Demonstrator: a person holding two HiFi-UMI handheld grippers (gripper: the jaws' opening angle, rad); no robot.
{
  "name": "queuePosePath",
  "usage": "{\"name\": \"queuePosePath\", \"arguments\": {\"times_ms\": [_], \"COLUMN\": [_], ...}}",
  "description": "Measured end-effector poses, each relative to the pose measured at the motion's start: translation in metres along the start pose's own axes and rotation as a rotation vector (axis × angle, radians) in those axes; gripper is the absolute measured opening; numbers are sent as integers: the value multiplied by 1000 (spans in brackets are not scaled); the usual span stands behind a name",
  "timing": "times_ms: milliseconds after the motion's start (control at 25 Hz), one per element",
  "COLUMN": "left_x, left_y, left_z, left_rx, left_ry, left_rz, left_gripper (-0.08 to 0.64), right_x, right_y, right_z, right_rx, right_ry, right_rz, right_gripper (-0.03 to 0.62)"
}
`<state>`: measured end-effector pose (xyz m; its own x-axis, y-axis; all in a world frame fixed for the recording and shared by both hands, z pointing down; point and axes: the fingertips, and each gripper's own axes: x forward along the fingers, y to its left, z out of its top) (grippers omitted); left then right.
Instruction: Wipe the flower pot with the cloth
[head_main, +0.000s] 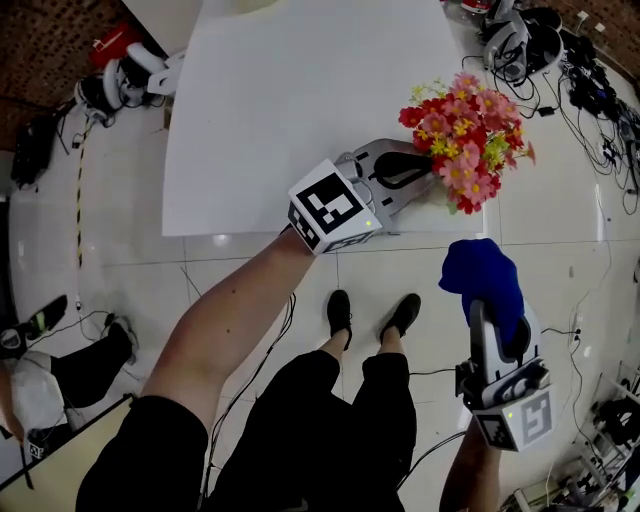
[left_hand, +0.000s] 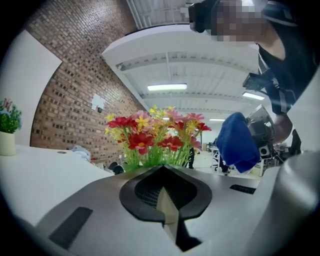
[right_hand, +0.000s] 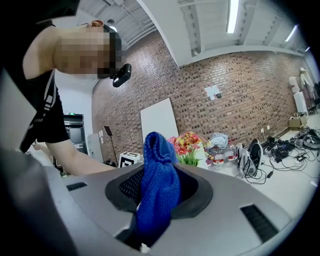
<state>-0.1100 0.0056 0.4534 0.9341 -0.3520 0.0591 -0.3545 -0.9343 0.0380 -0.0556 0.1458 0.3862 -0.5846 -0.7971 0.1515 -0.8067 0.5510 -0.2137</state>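
Flower pot (left_hand: 167, 206), beige-walled, sits pinched in left claw (head_main: 412, 172); right claw (head_main: 497, 322) clamps knitted blue cloth (head_main: 483, 275).

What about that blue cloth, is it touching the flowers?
Apart. The head view shows a clear gap between the blue cloth and the flowers.

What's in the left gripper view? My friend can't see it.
The left gripper pinches the pot by its beige rim, with red and yellow flowers right behind. A blue cloth hangs at the right; a white table lies at the left.
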Motion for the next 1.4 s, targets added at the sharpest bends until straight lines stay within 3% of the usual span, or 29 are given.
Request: {"name": "queuePosePath", "arguments": {"times_ms": [360, 1080, 1400], "left_x": [1, 5, 1], "left_y": [2, 1, 1], "left_z": [-7, -8, -8], "left_rx": [-31, 10, -14], "left_ry": [23, 23, 24], "left_rz": [1, -42, -50], "left_gripper": [2, 1, 0], "right_x": [11, 42, 68], "right_y": [0, 9, 9], "right_z": [7, 9, -37], "right_rx": [11, 88, -31], "right_ry": [-23, -34, 46], "right_rz": [-19, -23, 46], "right_gripper": [101, 101, 101]}}
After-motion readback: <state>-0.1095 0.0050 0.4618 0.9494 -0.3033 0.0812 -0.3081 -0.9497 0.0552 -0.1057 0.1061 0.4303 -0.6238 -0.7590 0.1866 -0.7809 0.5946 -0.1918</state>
